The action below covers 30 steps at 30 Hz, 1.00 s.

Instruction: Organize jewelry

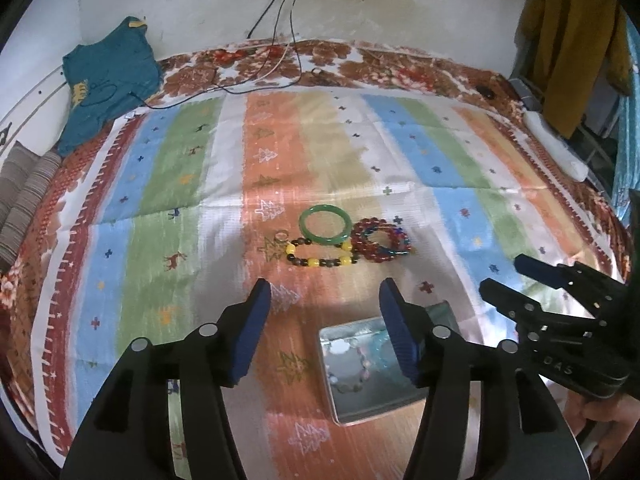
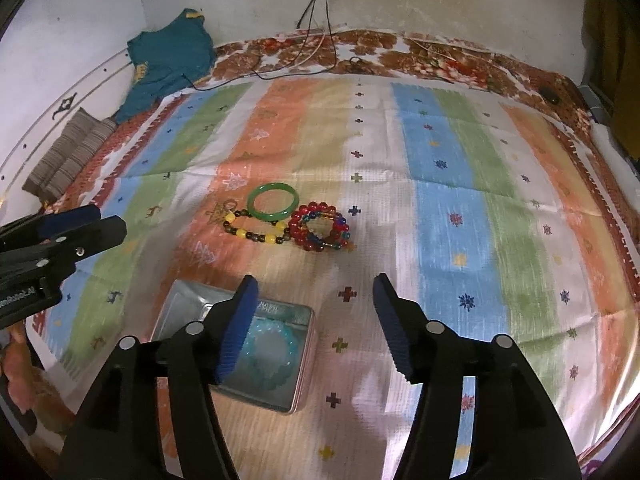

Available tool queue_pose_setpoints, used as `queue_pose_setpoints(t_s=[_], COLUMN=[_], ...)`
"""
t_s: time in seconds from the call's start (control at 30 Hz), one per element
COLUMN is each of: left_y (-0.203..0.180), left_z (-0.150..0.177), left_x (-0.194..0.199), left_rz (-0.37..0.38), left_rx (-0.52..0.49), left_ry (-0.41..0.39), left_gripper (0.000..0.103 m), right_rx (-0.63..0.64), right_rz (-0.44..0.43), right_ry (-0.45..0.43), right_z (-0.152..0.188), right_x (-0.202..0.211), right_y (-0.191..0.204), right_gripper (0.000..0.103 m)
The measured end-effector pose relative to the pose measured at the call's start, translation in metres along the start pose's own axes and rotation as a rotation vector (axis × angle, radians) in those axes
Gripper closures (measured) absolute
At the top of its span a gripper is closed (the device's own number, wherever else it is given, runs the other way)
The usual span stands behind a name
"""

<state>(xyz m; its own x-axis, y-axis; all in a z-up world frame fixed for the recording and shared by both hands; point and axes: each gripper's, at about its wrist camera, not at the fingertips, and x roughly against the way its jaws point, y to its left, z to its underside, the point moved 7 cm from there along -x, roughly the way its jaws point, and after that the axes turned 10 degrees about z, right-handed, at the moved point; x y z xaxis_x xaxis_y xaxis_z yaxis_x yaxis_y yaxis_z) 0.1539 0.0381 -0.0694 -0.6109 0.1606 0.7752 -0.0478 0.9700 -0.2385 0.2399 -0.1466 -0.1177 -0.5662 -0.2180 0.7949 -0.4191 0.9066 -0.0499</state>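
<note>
Open tin (image 1: 372, 404) nearest, green bangle (image 1: 326, 226) lying flat beyond

Right tool (image 2: 316, 292) agape, empty; tin (image 2: 176, 304) holds turquoise bracelet (image 2: 272, 344).

Bracelets (image 2: 296, 220) beyond open tin (image 2: 298, 360)

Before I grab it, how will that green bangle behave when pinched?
The green bangle looks like a rigid, glossy ring, so it probably keeps its shape but may slip between pads. It seems to overlap the yellow-and-dark bead strand, so lifting it could drag those beads.
</note>
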Motion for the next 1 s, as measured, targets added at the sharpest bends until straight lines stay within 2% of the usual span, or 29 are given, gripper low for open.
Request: queue_pose_setpoints(t_s=[0.23, 0.53, 0.7, 1.0], left_y=[0.012, 0.018, 0.022, 0.023], left_z=[-0.019, -0.029, -0.035, -0.043], left_x=[-0.026, -0.049, -0.06, -0.082], left_rz=[-0.031, -0.062, -0.066, -0.078], left_rx=[0.023, 0.0, 0.002, -0.014], left_ry=[0.029, 0.062, 0.078, 0.105], left_gripper=[0.041, 0.038, 0.037, 0.033], right_rx=[0.014, 0.012, 0.02, 0.013], right_rz=[0.031, 0.053, 0.05, 0.052], right_ry=[0.044, 0.094, 0.108, 0.146], right_z=[-0.007, -0.015, -0.018, -0.024], right_x=[-0.02, -0.046, -0.053, -0.072], right_y=[0.0, -0.003, -0.001, -0.004], right_gripper=[0.034, 0.033, 0.028, 0.027])
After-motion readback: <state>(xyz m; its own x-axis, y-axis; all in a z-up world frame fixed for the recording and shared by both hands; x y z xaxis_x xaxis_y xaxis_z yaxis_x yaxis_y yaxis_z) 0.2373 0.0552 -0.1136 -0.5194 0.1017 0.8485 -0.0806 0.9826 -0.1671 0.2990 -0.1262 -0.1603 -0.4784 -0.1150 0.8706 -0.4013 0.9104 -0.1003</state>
